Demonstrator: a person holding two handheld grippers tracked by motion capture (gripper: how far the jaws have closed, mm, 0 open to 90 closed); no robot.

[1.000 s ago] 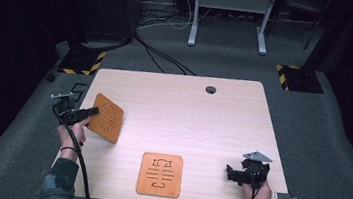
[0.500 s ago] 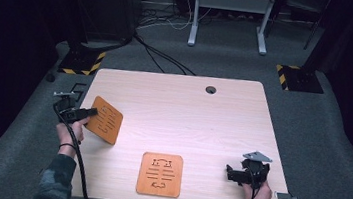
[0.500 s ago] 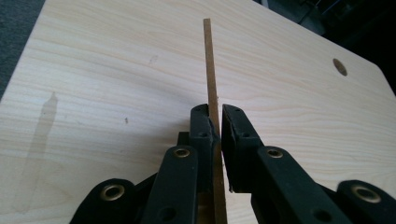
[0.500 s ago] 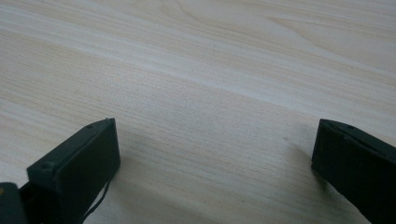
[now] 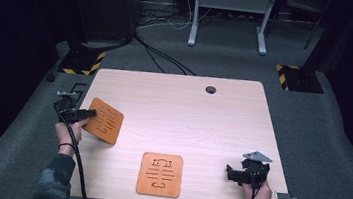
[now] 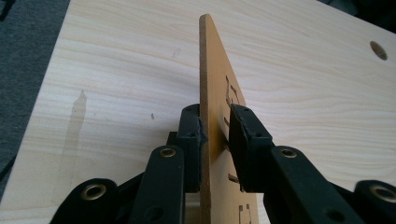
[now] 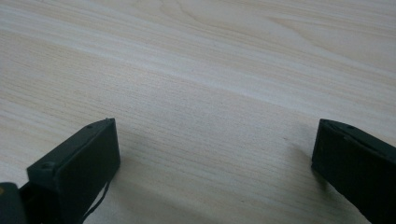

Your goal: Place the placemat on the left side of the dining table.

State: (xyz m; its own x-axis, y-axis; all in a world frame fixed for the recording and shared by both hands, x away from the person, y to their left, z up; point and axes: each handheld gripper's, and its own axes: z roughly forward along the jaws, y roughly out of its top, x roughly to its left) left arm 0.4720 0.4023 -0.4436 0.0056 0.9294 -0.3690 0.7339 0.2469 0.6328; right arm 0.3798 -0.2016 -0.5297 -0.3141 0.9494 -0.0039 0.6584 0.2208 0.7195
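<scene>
- Orange board [image 6: 214, 93] stands on edge between the left gripper [image 6: 215, 128] jaws, which have just been opening; a gap shows.
- Second orange board [image 5: 160, 174] lies flat near the right gripper [image 5: 234, 173], jaws wide and empty, on the table [image 5: 188, 111].

table [image 5: 222, 120] | grommet hole [image 5: 210, 90] | 2nd orange board [image 5: 160, 174] flat near front edge
</scene>
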